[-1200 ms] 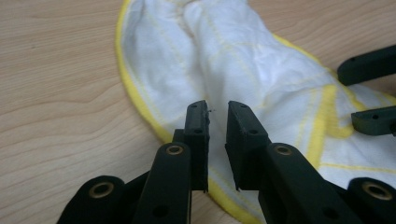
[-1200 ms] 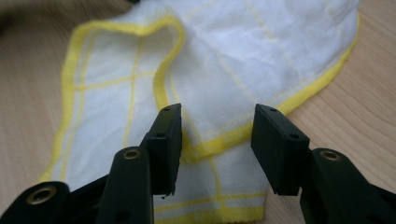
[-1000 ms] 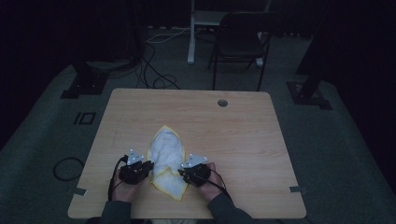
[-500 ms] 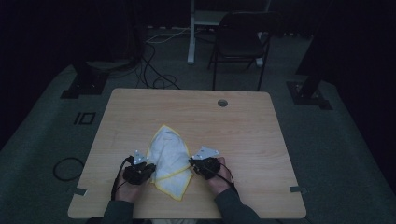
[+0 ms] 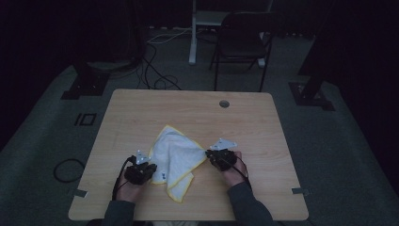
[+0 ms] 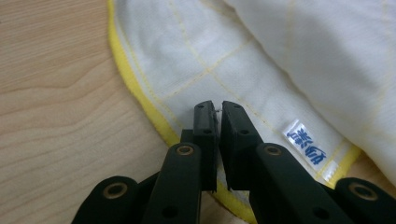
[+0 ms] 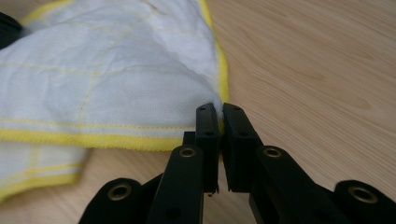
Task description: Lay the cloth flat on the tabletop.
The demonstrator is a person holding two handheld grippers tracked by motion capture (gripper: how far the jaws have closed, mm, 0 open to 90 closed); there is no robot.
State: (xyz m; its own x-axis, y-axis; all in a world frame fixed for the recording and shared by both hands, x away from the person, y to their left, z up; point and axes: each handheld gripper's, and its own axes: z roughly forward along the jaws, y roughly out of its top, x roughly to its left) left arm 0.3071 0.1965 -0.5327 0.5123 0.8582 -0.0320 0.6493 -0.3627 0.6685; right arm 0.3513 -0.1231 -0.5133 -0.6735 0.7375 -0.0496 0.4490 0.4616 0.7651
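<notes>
Right tongs (image 5: 210, 154) have drawn the cloth (image 5: 176, 157) corner farther right.

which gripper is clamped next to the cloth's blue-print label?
The left gripper. It is shut on the cloth at its yellow hem, with the label just beside it. The right gripper pinches a plain hemmed corner.

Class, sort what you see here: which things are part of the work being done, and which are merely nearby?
In use:
- white cloth with yellow hem
- left tool, shut on the cloth's edge
- right tool, shut on a cloth corner
- wooden table

Just nearby:
- folding chair
- floor cables
- black stand bases
</notes>
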